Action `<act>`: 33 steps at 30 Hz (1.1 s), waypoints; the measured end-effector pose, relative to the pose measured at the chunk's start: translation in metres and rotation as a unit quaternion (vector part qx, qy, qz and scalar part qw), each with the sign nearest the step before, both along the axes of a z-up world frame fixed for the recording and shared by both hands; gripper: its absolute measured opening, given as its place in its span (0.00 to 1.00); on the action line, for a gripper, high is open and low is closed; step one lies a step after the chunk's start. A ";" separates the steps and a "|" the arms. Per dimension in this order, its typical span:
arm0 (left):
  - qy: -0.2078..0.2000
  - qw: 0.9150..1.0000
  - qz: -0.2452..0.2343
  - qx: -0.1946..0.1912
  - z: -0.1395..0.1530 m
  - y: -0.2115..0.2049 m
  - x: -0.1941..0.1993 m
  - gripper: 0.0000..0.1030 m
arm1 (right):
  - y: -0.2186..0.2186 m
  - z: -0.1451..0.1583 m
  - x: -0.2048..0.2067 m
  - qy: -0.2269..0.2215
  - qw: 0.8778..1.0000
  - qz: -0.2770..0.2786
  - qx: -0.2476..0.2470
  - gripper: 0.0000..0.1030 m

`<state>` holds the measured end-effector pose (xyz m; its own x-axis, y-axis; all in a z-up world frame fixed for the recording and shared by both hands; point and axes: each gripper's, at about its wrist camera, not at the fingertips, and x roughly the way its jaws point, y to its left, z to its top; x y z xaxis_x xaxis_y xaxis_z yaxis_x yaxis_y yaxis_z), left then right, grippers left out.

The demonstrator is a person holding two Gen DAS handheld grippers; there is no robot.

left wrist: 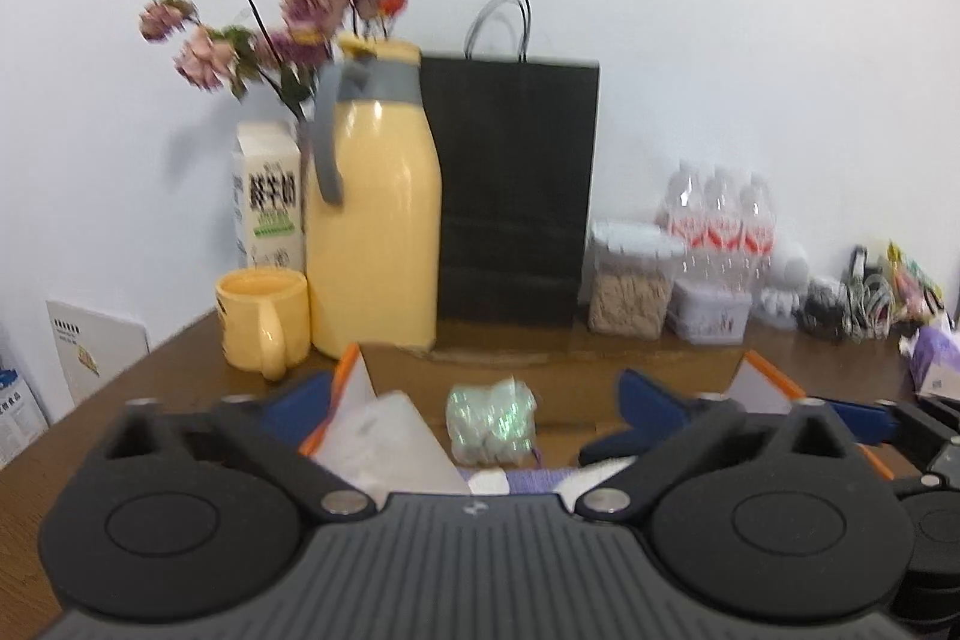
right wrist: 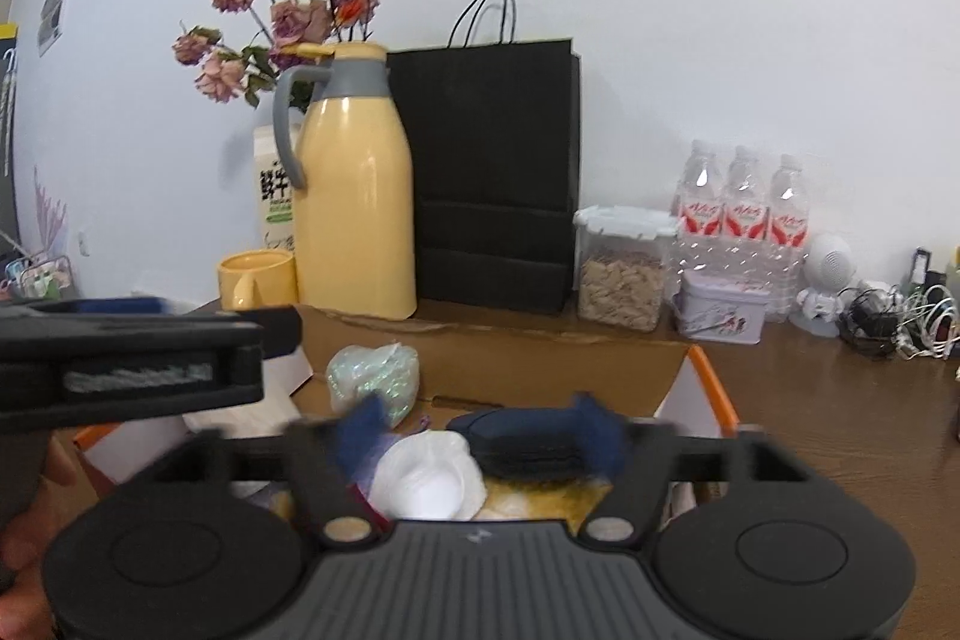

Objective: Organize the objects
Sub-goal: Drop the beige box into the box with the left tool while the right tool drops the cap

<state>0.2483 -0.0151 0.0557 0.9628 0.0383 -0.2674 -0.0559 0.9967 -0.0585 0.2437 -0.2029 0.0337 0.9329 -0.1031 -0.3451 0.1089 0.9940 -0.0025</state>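
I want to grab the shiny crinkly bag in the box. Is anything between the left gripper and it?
Nothing visible is. The left gripper is open, and the shiny iridescent plastic bag lies just ahead inside the open cardboard box, beside a white folded paper.

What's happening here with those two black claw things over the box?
A person is tidying a table, holding a left gripper and a right gripper over an open cardboard box. Both stand open and hold nothing. A shiny packet, a white cup and a dark pouch lie in the box.
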 end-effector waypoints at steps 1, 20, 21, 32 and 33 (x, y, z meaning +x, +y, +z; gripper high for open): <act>-0.003 1.000 0.001 -0.001 0.001 0.000 -0.001 1.00 | 0.000 0.001 -0.002 -0.006 1.000 -0.005 -0.002 0.94; -0.005 1.000 -0.002 0.000 0.004 0.000 -0.007 1.00 | 0.001 0.007 -0.014 -0.021 1.000 -0.015 -0.010 1.00; -0.005 1.000 -0.003 0.001 0.005 -0.001 -0.007 1.00 | 0.001 0.007 -0.015 -0.020 1.000 -0.016 -0.012 1.00; -0.012 1.000 -0.004 0.017 0.016 -0.002 -0.026 1.00 | -0.001 0.024 -0.040 -0.031 0.999 -0.020 -0.022 1.00; -0.010 1.000 -0.003 0.018 0.016 -0.001 -0.028 1.00 | -0.002 0.025 -0.043 -0.031 0.999 -0.021 -0.022 1.00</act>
<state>0.2203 -0.0166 0.0716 0.9684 0.0412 -0.2461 -0.0486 0.9985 -0.0242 0.2003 -0.2046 0.0585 0.9467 -0.1561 -0.2816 0.1517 0.9877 -0.0378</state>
